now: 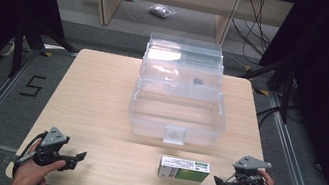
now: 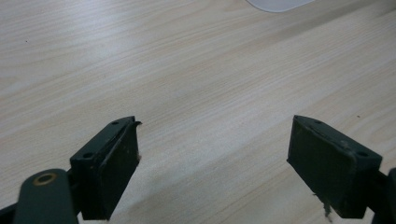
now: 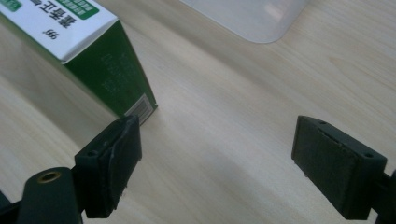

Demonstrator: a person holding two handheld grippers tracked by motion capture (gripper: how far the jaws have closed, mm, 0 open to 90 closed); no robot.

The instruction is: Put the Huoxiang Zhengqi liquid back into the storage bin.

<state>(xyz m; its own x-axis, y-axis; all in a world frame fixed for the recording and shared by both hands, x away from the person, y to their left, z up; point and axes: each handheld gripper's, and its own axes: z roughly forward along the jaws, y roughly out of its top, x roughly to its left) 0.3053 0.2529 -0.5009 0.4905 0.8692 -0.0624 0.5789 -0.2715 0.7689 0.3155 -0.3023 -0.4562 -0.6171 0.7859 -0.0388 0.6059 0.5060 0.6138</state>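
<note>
Table [image 1: 101, 97]: pale wood-grain top, smooth, matt, centre frame. Bin [image 1: 176, 117]: clear glossy plastic, upper centre, lid open. Box [image 1: 184, 169]: printed card, white and green, slight sheen, lower centre. Left gripper [image 2: 215, 154] and right gripper [image 3: 217, 156]: matt black plastic; pads [image 3: 327, 163] rough, scuffed.

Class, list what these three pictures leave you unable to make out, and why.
- Green and white box: print too small in the high view; cut off by the frame edge in the right gripper view.
- Small dark item in the clear case: too small to identify.
- Bag on the floor: blurred, contents unclear.
</note>
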